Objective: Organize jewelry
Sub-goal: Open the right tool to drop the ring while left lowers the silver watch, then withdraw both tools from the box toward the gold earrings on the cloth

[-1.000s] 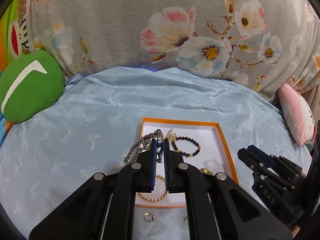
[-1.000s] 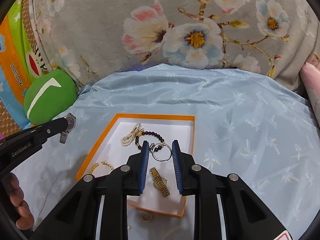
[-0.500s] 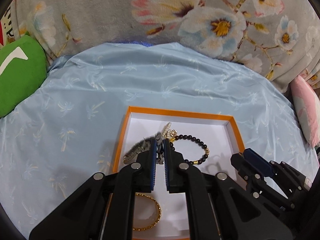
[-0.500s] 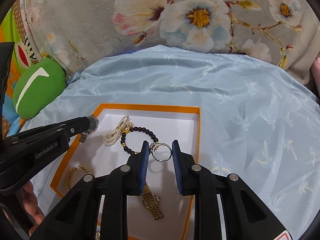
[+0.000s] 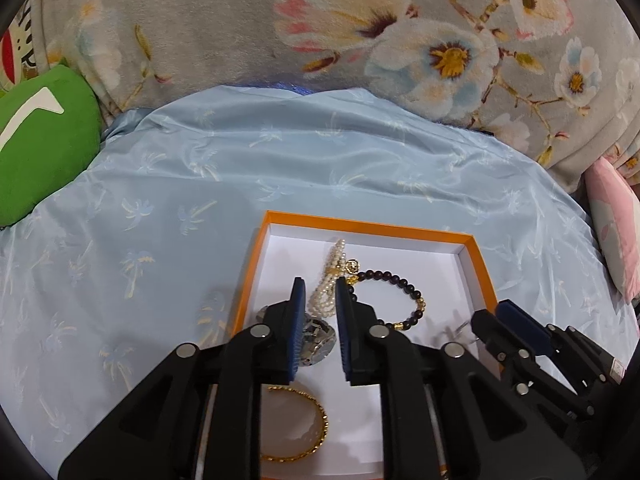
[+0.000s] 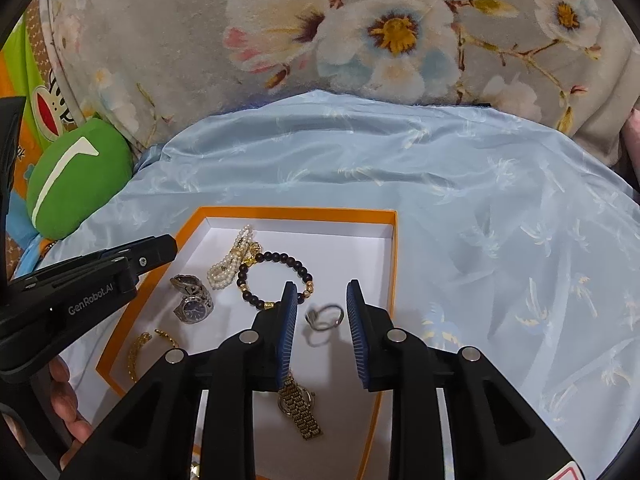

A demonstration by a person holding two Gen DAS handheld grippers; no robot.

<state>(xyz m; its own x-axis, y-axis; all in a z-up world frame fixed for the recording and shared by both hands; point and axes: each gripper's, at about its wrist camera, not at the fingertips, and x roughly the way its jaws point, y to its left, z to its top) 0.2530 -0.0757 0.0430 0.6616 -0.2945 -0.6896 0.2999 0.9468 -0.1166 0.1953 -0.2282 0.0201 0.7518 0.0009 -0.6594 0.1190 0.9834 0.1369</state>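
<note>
As both tools hang over the orange-rimmed box [image 6: 394, 264] on a bed, the right tool [image 6: 322, 330] is spreading its blue pads, and a thin silver ring [image 6: 325, 316] sits loose between them, touching neither and apparently just above the white floor, where its shadow falls. At the near end a gold watch [image 6: 300, 408] lies on its link band. The left tool [image 5: 318, 330] is also opening, with nothing pinched; a silver watch [image 6: 192, 300] rests on the box floor just under its left pad. The ring looks light, hard and slick, likely to skid or roll, so a grip across its band seems surest. The watches appear heavier and floppy at the band, best taken by the case. A gold chain bracelet [image 5: 304, 424] lies at the left tool's near side, while further in a dark bead bracelet [image 6: 276, 280] touches a bunched pearl strand [image 6: 230, 264], both limp and prone to tangle. Beyond spread a pale blue sheet [image 6: 460, 184], a green cushion [image 6: 76, 176] and a floral blanket [image 6: 360, 32].
</note>
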